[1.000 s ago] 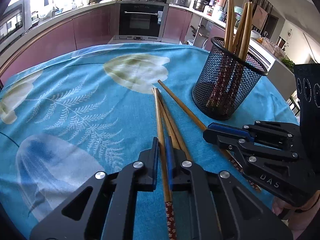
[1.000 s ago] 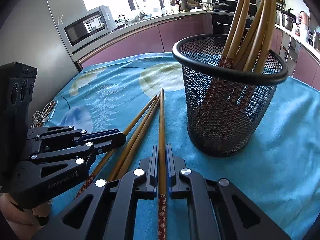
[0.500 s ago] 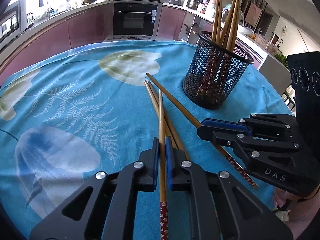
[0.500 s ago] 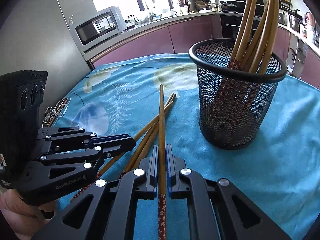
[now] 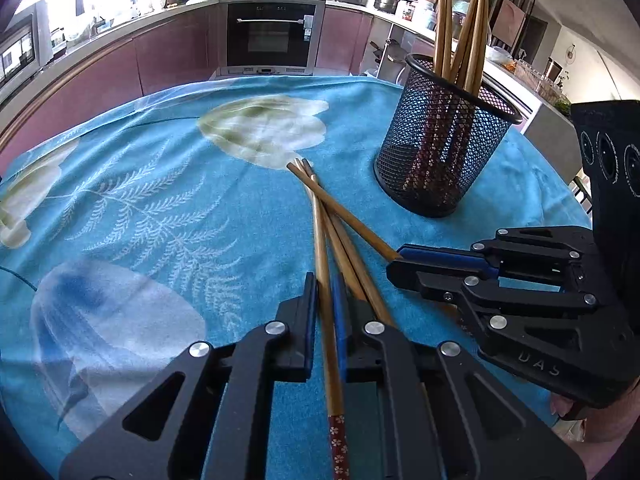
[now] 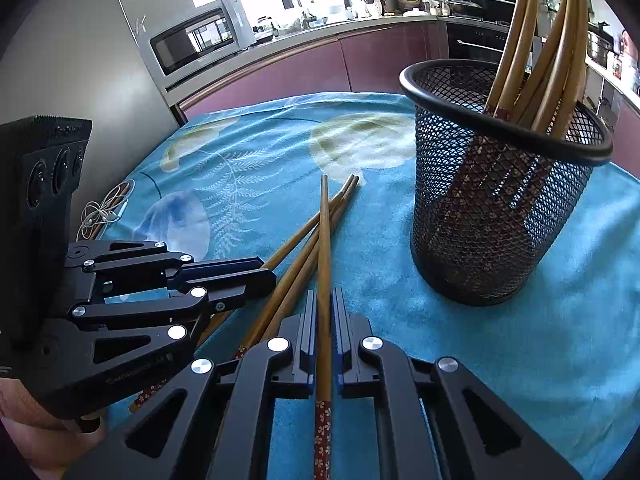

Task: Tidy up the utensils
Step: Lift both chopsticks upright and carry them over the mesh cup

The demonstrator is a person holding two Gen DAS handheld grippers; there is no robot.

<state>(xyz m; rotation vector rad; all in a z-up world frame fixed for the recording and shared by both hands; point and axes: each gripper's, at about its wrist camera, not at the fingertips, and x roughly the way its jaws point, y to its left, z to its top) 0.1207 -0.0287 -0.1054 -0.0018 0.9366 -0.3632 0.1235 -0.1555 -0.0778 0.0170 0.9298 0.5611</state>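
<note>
My left gripper (image 5: pixel 325 280) is shut on a wooden chopstick (image 5: pixel 321 248) with a red flowered end. It also shows in the right wrist view (image 6: pixel 264 272). My right gripper (image 6: pixel 324 296) is shut on another such chopstick (image 6: pixel 325 240); it shows at the right of the left wrist view (image 5: pixel 394 264). Two loose chopsticks (image 6: pixel 296 268) lie crossed on the blue cloth under the held ones. A black mesh holder (image 5: pixel 444 152) stands upright beyond them, with several chopsticks (image 6: pixel 556 40) in it. It is close on the right in the right wrist view (image 6: pixel 496 216).
The round table has a blue flowered cloth (image 5: pixel 160 200). A coiled white cable (image 6: pixel 102 212) lies at its left edge. Kitchen counters, a microwave (image 6: pixel 196 40) and an oven (image 5: pixel 272 36) stand beyond the table.
Both grippers have risen and drawn back with their chopsticks, whose tips are now lifted off the cloth. The holder looks farther off in the left view.
</note>
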